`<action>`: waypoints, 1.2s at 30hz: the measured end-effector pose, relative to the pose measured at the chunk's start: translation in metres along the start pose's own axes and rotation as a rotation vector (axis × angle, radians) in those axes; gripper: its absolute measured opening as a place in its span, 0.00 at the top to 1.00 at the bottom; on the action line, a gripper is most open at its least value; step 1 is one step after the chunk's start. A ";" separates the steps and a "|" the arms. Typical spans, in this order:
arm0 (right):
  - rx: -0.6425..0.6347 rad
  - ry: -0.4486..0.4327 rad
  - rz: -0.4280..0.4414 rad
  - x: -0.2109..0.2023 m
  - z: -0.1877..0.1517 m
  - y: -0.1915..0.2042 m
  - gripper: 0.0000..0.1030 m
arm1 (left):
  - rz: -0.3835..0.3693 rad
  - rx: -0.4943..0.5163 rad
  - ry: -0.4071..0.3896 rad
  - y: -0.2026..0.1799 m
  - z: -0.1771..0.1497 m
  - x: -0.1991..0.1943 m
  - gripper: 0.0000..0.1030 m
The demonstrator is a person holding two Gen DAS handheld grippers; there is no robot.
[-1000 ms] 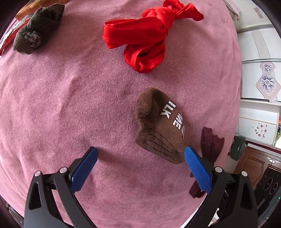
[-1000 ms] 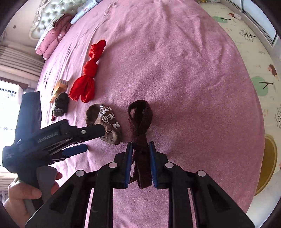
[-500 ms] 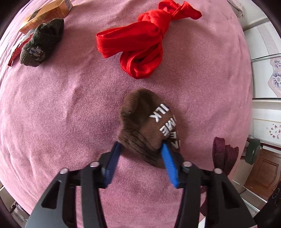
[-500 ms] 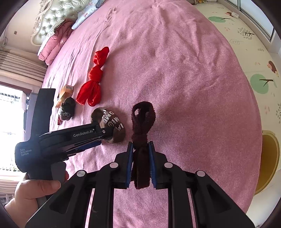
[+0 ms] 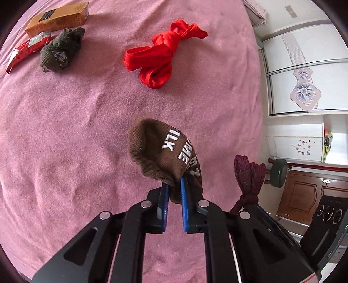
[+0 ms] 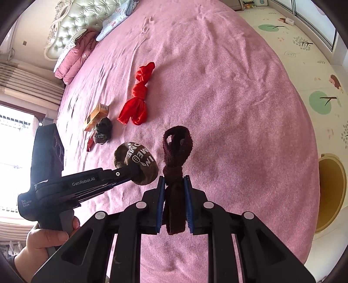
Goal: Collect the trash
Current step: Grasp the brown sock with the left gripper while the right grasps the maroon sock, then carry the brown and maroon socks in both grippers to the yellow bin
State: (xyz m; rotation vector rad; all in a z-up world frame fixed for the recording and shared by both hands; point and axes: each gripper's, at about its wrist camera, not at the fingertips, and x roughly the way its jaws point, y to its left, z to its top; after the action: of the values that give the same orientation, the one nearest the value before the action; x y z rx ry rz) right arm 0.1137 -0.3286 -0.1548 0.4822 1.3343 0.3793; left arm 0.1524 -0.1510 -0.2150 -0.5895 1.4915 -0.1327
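A: What do the left gripper's (image 5: 174,187) blue pads (image 5: 185,194) pinch?

B: The ribbed cuff of a rolled brown knit sock with white lettering (image 5: 165,152). The jaws have just been closing and now press the cuff between them. The sock hangs clear above the pink fleece bedspread (image 5: 76,130), its rounded end pointing away from the gripper.

A: And the right gripper (image 6: 174,189)?

B: Its pads (image 6: 160,200) clamp a knotted dark maroon knit sock (image 6: 176,152) just below the knot. The looped end stands up past the fingertips and the tail hangs down between the jaws.

A: What lies beyond them?

B: On the bedspread, a knotted bright red satin cloth (image 5: 162,56) lies well apart from both socks. Farther left sit a balled dark olive sock (image 5: 61,51), a tan cardboard box (image 5: 57,18) and a red foil wrapper (image 5: 25,51), close together. Nothing stands between the grippers and these.

A: How are the hands posed?

B: Both grippers point steeply down at the bed, side by side, the two socks near each other. In the right wrist view, a hand (image 6: 46,237) grips the left tool's handle at the lower left.
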 end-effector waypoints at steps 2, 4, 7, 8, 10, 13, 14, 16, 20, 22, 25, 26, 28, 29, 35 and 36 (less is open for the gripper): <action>-0.006 -0.009 0.000 -0.009 -0.008 0.006 0.83 | -0.002 0.044 -0.007 -0.004 -0.013 -0.013 0.90; -0.016 -0.018 -0.008 -0.019 -0.017 0.012 0.83 | -0.001 0.086 -0.011 -0.012 -0.027 -0.024 0.90; -0.015 -0.035 -0.014 -0.032 -0.033 0.019 0.83 | -0.001 0.144 -0.016 -0.013 -0.043 -0.039 0.90; -0.013 -0.042 -0.017 -0.036 -0.038 0.022 0.83 | -0.002 0.162 -0.020 -0.009 -0.047 -0.048 0.90; -0.007 -0.056 -0.020 -0.045 -0.048 0.025 0.83 | -0.006 0.193 -0.024 -0.008 -0.057 -0.059 0.90; 0.012 -0.082 -0.022 -0.059 -0.064 0.027 0.83 | -0.016 0.239 -0.029 0.003 -0.070 -0.079 0.90; 0.021 -0.090 -0.022 -0.062 -0.070 0.028 0.83 | -0.019 0.254 -0.027 0.000 -0.073 -0.082 0.90; 0.047 -0.106 -0.018 -0.070 -0.081 0.026 0.83 | -0.026 0.289 -0.026 -0.002 -0.085 -0.090 0.90; 0.096 -0.138 -0.013 -0.085 -0.103 0.017 0.83 | -0.016 0.381 -0.024 -0.023 -0.109 -0.096 0.90; 0.120 -0.154 -0.014 -0.093 -0.113 0.009 0.83 | -0.015 0.411 -0.010 -0.033 -0.115 -0.091 0.90; 0.157 -0.178 -0.027 -0.105 -0.126 -0.007 0.83 | -0.017 0.450 0.015 -0.047 -0.129 -0.085 0.90; 0.173 -0.186 -0.029 -0.109 -0.130 -0.013 0.83 | -0.016 0.466 0.025 -0.053 -0.134 -0.082 0.90; 0.204 -0.204 -0.037 -0.118 -0.139 -0.027 0.83 | -0.015 0.498 0.042 -0.064 -0.142 -0.075 0.90; 0.219 -0.214 -0.041 -0.122 -0.143 -0.034 0.83 | -0.016 0.513 0.050 -0.071 -0.146 -0.071 0.90; 0.318 -0.262 -0.063 -0.146 -0.161 -0.082 0.83 | -0.017 0.601 0.104 -0.114 -0.169 -0.046 0.90; 0.335 -0.271 -0.070 -0.149 -0.164 -0.090 0.83 | -0.017 0.614 0.113 -0.121 -0.172 -0.041 0.90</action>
State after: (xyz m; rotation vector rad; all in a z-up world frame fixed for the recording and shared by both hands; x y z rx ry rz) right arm -0.0781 -0.4638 -0.1067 0.7363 1.1494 0.0276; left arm 0.0166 -0.2856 -0.1191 -0.0986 1.4552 -0.6205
